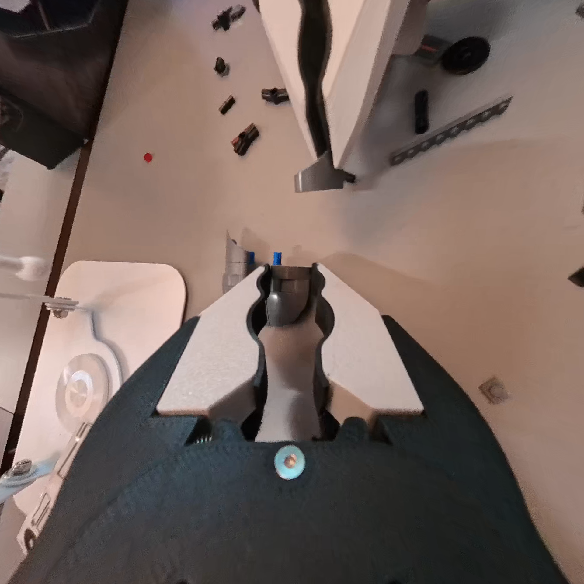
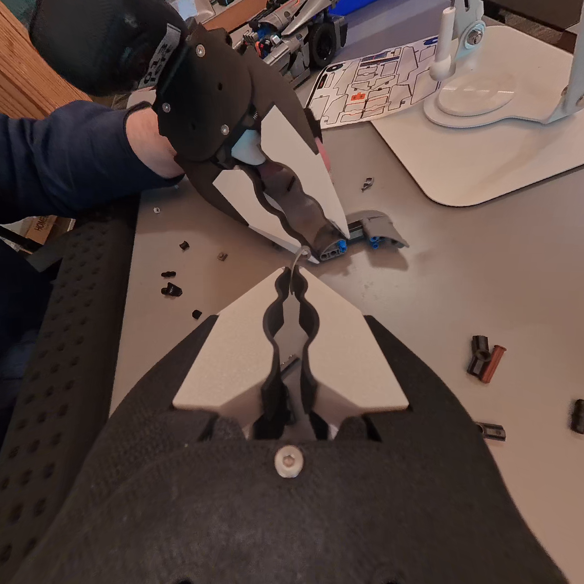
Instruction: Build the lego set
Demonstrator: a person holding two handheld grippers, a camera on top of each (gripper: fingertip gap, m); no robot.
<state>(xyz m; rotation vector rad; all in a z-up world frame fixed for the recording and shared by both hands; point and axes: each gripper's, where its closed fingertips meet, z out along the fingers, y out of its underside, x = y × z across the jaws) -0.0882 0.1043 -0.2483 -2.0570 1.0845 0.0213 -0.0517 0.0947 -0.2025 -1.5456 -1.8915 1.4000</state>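
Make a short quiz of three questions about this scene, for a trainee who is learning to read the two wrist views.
1. True or false: the left gripper holds nothing.
2. Multiple choice: what colour are the pins on the loose curved panel that lies on the table? A red, B blue, C yellow.
3. Fill in the word: the right gripper is shut on a thin ___ piece.

Key
1. False: its jaws are shut on a held curved panel, grey, with a blue pin at its far end.
2. B.
3. Grey.
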